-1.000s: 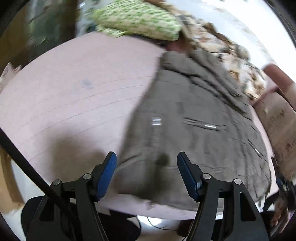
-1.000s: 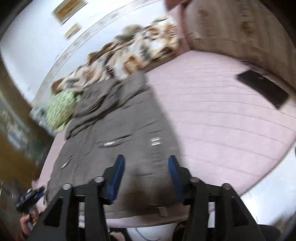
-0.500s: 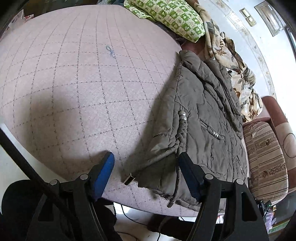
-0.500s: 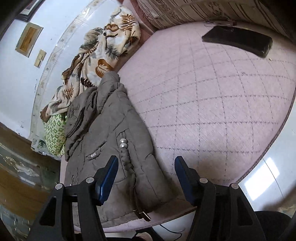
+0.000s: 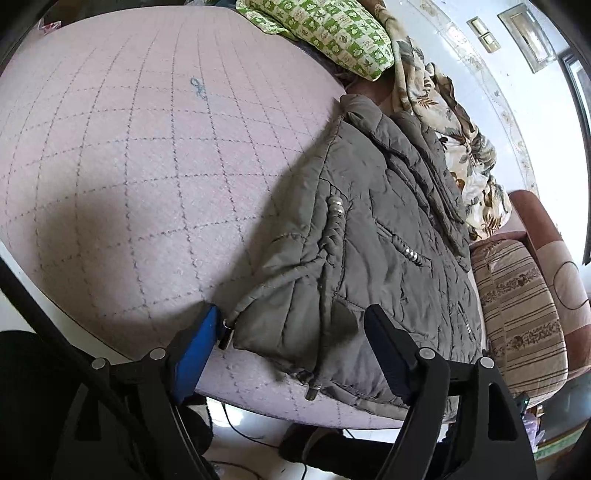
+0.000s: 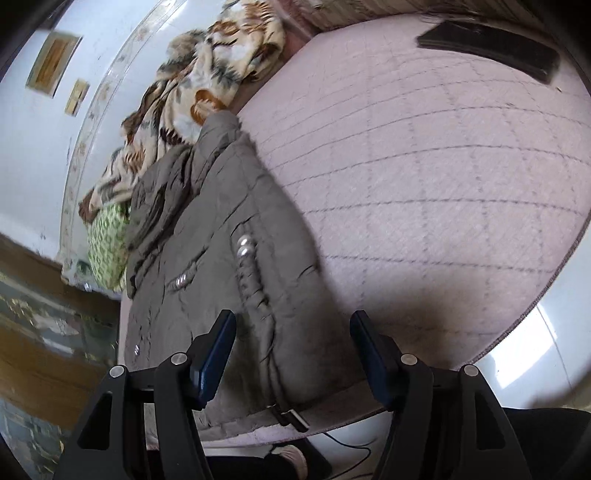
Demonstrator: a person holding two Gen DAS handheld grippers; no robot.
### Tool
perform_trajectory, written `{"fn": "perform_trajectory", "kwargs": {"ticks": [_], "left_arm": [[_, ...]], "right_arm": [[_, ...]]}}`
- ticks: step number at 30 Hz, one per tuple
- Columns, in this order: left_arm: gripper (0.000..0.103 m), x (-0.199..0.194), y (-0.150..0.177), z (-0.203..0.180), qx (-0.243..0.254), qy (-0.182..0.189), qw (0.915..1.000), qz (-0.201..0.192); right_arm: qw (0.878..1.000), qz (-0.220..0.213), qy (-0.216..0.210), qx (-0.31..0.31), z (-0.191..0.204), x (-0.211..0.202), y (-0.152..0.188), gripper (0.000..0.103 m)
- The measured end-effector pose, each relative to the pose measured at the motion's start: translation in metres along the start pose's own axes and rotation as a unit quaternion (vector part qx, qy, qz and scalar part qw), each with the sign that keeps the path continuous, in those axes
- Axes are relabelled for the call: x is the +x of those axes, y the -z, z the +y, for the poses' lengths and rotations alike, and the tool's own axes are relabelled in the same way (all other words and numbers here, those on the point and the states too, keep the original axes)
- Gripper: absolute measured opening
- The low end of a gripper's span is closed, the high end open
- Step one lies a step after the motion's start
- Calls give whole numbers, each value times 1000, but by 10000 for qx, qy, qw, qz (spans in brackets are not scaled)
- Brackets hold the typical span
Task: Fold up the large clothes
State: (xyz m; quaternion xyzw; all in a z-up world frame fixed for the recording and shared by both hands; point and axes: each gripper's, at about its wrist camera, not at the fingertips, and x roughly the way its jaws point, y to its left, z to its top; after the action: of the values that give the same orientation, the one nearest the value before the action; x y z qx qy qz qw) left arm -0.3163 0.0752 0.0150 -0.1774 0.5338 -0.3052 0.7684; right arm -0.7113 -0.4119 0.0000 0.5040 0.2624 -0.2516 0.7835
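Note:
A large grey-brown quilted jacket point(image 5: 376, 236) lies flat on the pink quilted bed point(image 5: 147, 158), its hem at the near edge and its collar toward the far pillows. It also shows in the right wrist view point(image 6: 229, 266). My left gripper point(image 5: 295, 332) is open, its fingers straddling the jacket's near left hem corner, the left blue pad beside a metal cord end. My right gripper point(image 6: 291, 343) is open, low over the hem's right part, holding nothing.
A green patterned pillow point(image 5: 332, 33) and a leaf-print blanket point(image 5: 461, 147) lie at the head of the bed. A striped cushion point(image 5: 517, 310) is at the right. A black flat object point(image 6: 491, 51) lies on the bed point(image 6: 443, 166), far right.
Both grippers have moved down and closer to the jacket's hem. The left now straddles the hem corner; the right has come lower over the hem. Both stay open.

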Motion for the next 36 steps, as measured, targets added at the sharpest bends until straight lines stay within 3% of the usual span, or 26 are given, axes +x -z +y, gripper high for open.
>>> {"fn": "perform_trajectory", "kwargs": {"ticks": [4,7,9,12,16,20,25,27,28,32,36], "left_arm": [[78,0,5,-3,-21,44,10000,-79],[78,0,8,-5,-17,-18,9998,-206],[78,2,11,-8,17,-102,9995,-303],[75,1,12,-10,119,-162,9990,-398],[73,-2,7,-4,54,-126,9989,-452],[73,0,0,10,-314,169,9983,-458],[74,7,5,-11,275,249,9988,-304],[57,11,11,-22,518,484,9974,-158],[50,13,13,-27,633,415,9970,-151],[50,13,11,-26,538,239,9975,-401],[50,17,8,-26,439,161,9975,-522]], "right_arm": [[9992,209,-267,-227,12,7,13,67],[9992,123,-130,-352,16,9,18,61],[9995,110,-125,-284,15,10,17,42],[9991,41,-276,-328,17,8,18,28],[9990,-2,-207,-400,22,9,19,29],[9993,82,-266,-260,18,12,17,34],[9994,123,-221,-242,17,16,17,38],[9989,78,-239,-390,22,14,18,27],[9985,32,-231,-488,25,13,18,27],[9983,15,-131,-575,27,14,20,27],[9988,73,-60,-478,23,18,19,35]]}}
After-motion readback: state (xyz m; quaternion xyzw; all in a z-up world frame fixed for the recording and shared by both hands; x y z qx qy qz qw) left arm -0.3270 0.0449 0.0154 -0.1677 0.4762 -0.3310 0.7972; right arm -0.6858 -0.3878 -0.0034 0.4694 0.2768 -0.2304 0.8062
